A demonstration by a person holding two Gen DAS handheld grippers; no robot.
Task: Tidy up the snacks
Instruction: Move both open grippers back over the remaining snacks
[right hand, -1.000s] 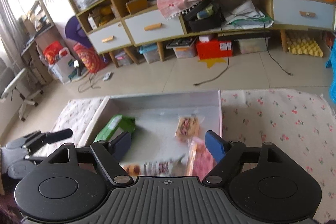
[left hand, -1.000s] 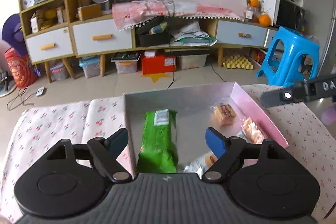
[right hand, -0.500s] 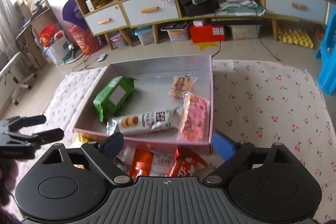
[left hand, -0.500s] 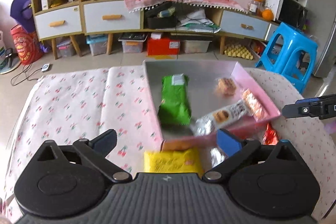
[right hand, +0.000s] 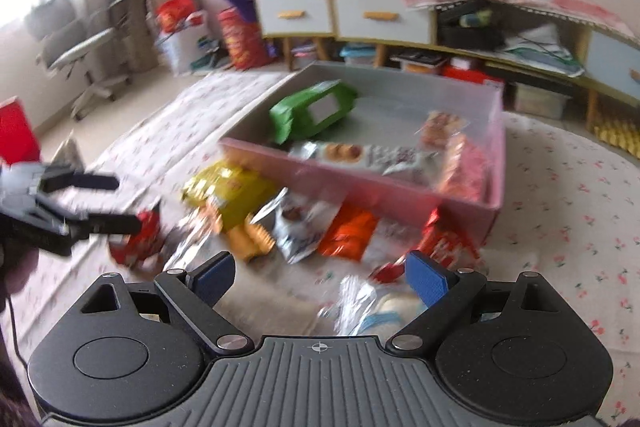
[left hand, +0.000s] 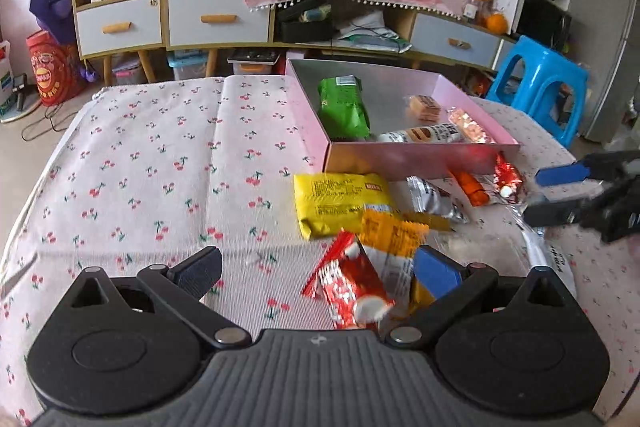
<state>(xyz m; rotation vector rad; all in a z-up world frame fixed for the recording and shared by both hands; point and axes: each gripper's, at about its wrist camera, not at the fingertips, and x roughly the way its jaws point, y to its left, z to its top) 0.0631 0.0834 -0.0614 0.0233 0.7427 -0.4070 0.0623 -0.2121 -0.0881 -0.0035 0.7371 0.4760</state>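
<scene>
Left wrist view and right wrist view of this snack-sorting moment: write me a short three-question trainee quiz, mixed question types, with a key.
1. True or false: the green packet lies inside the pink box.
2. Multiple choice: the yellow packet lies A) in the box, B) on the tablecloth in front of the box, C) on the blue stool.
3. Short answer: does the left hand-held gripper or the right hand-held gripper hold a snack?

Key: 1 true. 2 B. 3 Neither; both stand open above the loose snacks, including the red packet.

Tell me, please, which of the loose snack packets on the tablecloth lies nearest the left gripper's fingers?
The red packet, lying between the open left gripper fingers; the yellow packet and others lie farther off, near the pink box.
</scene>
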